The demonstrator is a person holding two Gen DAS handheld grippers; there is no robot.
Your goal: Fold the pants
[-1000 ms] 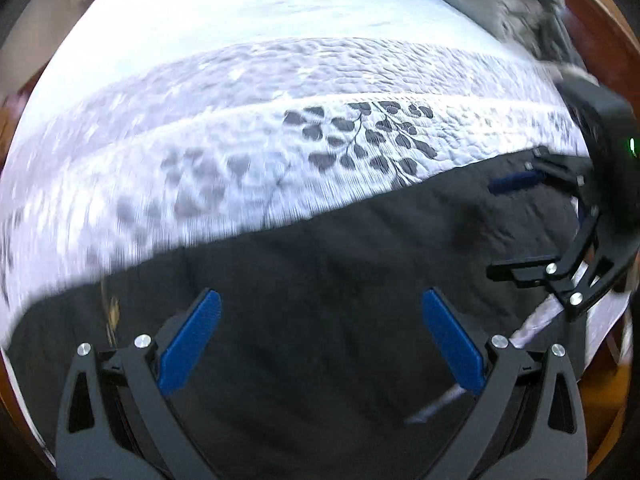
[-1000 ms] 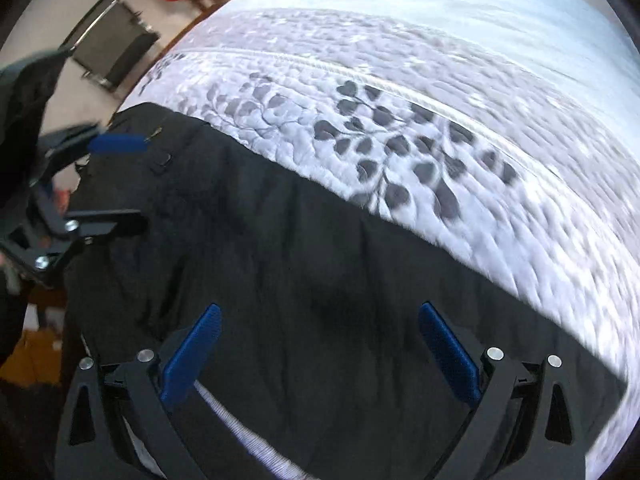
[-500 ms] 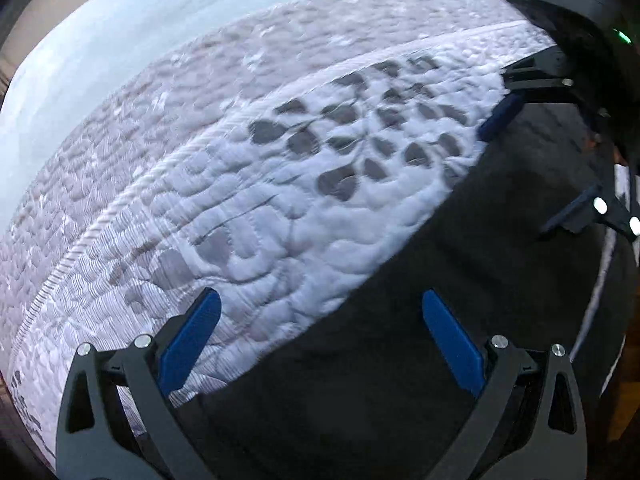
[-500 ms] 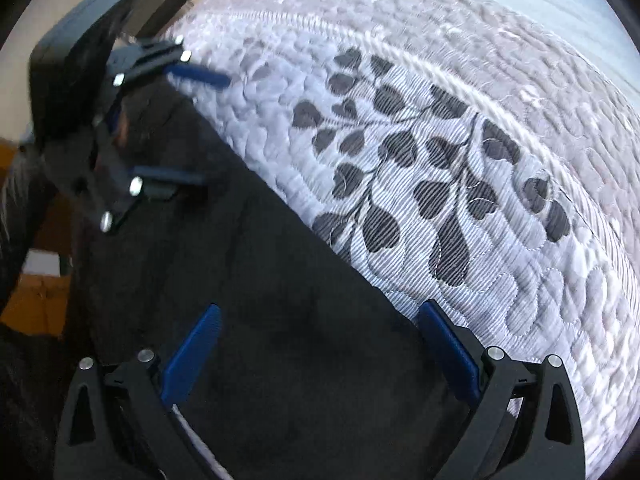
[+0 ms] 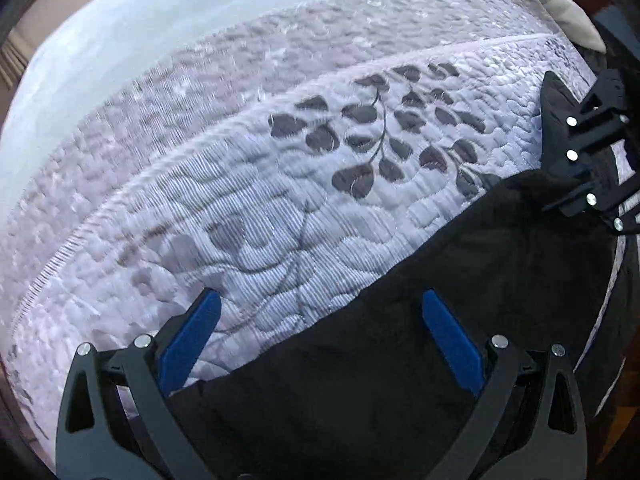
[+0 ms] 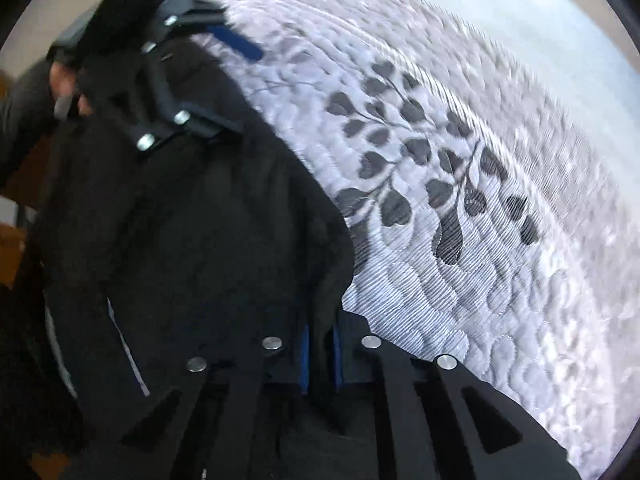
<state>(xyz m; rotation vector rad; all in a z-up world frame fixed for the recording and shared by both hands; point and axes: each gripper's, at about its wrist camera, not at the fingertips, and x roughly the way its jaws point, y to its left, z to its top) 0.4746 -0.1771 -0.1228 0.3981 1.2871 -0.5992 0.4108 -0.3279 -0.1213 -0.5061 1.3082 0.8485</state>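
Observation:
Black pants [image 5: 460,288] with a white side stripe lie on a quilted white mattress [image 5: 240,184] with grey leaf prints. My left gripper [image 5: 320,320] is open, its blue pads straddling the pants' edge just above the fabric. My right gripper [image 6: 320,356] is shut on a pinched fold of the black pants [image 6: 200,220] and lifts it. The right gripper also shows at the right edge of the left wrist view [image 5: 552,148], holding a raised peak of cloth. The left gripper shows open at the upper left of the right wrist view [image 6: 228,84].
The mattress [image 6: 460,200] stretches far beyond the pants. A wooden bed frame [image 5: 624,380] shows at the right edge. A grey bundle of bedding [image 5: 568,12] lies at the far right corner.
My right gripper has closed on the pants' edge and raised a fold. My left gripper stayed open and shifted along the pants' edge.

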